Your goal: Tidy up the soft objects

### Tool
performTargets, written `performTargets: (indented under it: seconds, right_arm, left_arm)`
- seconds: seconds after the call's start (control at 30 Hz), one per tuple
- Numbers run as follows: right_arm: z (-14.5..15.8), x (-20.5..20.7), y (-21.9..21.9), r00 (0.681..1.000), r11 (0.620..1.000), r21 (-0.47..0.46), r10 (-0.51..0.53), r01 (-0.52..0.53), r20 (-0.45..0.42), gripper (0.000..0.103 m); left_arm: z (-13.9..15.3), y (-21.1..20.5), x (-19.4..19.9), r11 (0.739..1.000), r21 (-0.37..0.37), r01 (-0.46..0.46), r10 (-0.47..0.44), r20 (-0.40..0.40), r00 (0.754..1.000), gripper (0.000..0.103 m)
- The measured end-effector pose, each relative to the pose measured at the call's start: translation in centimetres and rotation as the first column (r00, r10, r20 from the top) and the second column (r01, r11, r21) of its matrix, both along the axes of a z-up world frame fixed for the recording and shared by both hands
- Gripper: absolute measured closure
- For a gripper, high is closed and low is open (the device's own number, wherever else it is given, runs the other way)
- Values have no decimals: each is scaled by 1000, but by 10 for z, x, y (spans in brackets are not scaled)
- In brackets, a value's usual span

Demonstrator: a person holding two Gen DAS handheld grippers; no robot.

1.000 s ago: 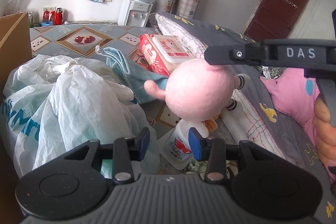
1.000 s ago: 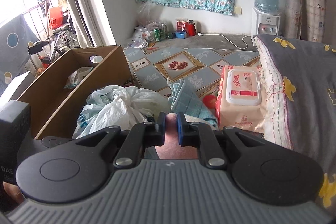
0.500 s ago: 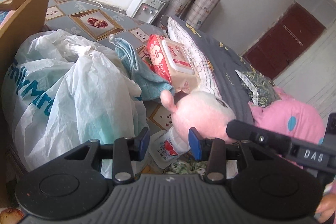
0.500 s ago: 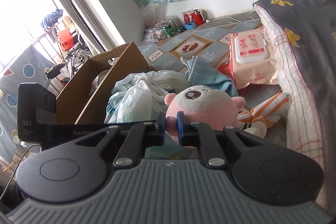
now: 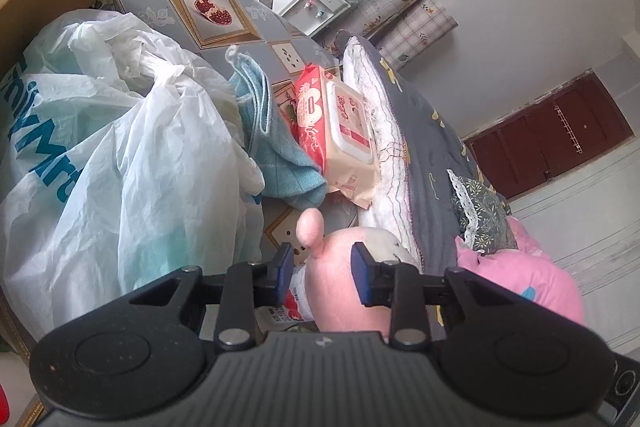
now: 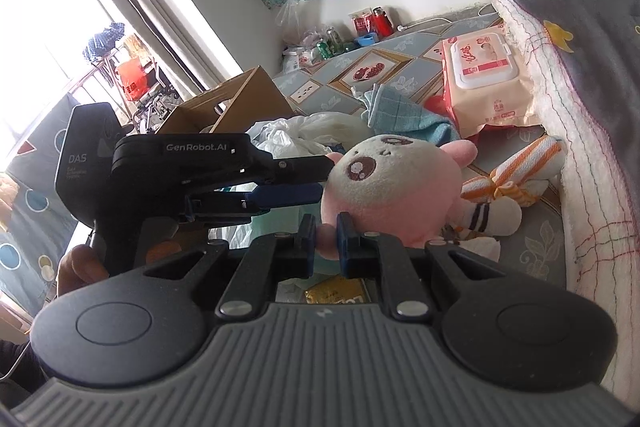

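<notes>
patterned floor mat (image 6: 320, 95), crinkled plastic bag (image 5: 120, 155), both grippers' fingers (image 6: 344, 231) pinching round fuzzy pink plush (image 6: 392, 195)

Below my claws the floor (image 6: 384, 67) wears a blue-grey mat printed with gold-framed fruit tiles. On it lie a crumpled white plastic bag (image 5: 120, 163), a folded teal towel (image 5: 276, 147), a pack of wet wipes (image 6: 480, 75) against the edge of the grey quilt (image 6: 580, 39), and a cardboard box (image 6: 224, 107) beside the bag.
</notes>
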State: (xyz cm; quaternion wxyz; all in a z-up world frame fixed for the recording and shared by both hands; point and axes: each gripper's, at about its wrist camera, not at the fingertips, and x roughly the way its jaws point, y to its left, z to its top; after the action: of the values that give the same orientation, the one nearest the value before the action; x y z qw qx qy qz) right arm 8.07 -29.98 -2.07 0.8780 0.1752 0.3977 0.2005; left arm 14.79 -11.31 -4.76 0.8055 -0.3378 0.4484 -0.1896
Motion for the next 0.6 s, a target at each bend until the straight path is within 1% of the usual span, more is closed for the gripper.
performTargets:
  seconds: [0.03,0.07,0.1,0.17,0.2,0.3,0.4,0.5,0.6]
  right_arm:
    - [0,0,0,1000,1000,0,1,-1,1,93]
    - [-1,0,0,1000,1000,0,1,-1,1,93]
    - [-1,0,0,1000,1000,1,2,-2,1,93]
    - [-2,-1,1,1000,1000,0,8,-8,1,93]
    - [-2,-1,2,1000,1000,-1,13,-13,0,93]
    - [-3,-2,5,1000,999,-13,29,-29,-2,92]
    - [-1,-5,9,999,998,-47,42,-42,9,92]
    - [2,-6,8,999,997,-62,47,-46,17,90]
    - [3,-6,4,999,997,-56,51,-51,-1,88]
  left_arm:
    - [0,-1,0,1000,-1,-2,2,-1,1000,78]
    - [0,-2,1,1000,4,-4,4,0,1000,82]
    - [0,-2,1,1000,7,-4,4,-1,1000,88]
    - [1,-4,3,1000,19,-5,5,-3,1000,96]
    - [1,-5,3,1000,27,-8,8,-2,1000,99]
    - [2,-10,4,997,72,-11,10,4,1000,103]
    - [1,-15,5,993,119,-5,4,11,1000,103]
    - [-1,-18,5,991,134,0,-1,11,1000,103]
    - [-3,-18,7,989,150,-6,5,10,1000,103]
